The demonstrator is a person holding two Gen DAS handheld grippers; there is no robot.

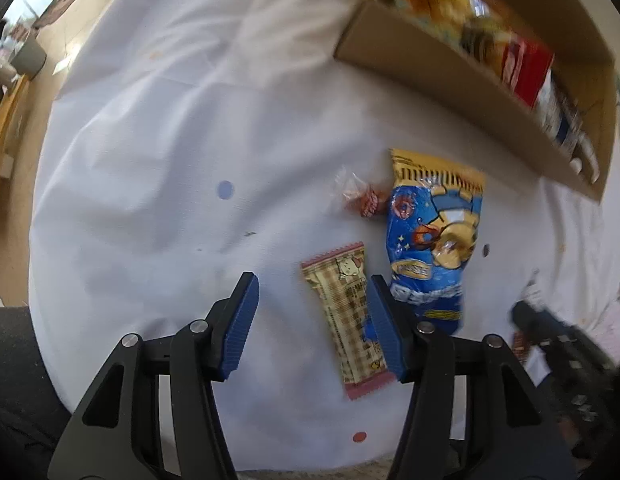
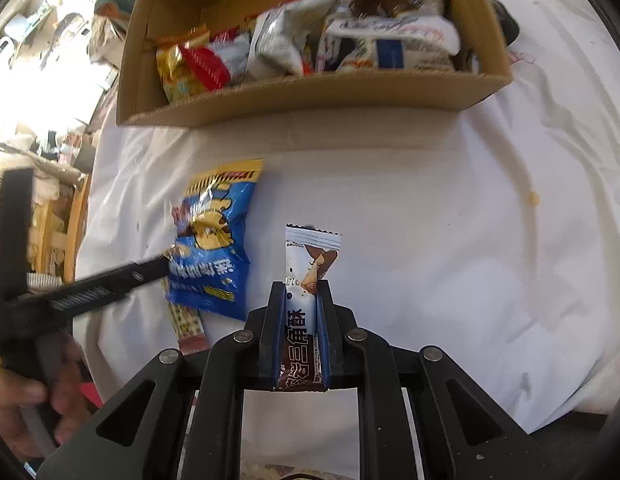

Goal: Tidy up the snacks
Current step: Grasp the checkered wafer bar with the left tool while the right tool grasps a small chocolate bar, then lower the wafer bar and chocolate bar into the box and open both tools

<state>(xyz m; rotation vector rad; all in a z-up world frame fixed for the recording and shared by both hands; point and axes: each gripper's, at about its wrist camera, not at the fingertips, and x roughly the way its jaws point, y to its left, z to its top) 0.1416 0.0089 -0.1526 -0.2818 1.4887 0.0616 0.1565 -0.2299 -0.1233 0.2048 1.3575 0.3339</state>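
Grippers: right gripper [image 2: 301,292] is clamped on a white-and-brown chocolate bar [image 2: 310,256]; left gripper [image 1: 311,320] is held half-open, beige wafer packet [image 1: 349,320] between its jaws, unpressed. Blue biscuit bag [image 1: 433,240] and wrapped candy [image 1: 363,200] are left before the cardboard box [image 2: 310,94], already well stocked.

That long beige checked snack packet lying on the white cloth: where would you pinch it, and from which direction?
Pinch the beige checked packet across its narrow middle, coming straight down from above. It lies flat on the white cloth, long and slim, so the short width fits between the fingers. The left gripper hangs open beside it; one finger must clear the blue bag alongside.
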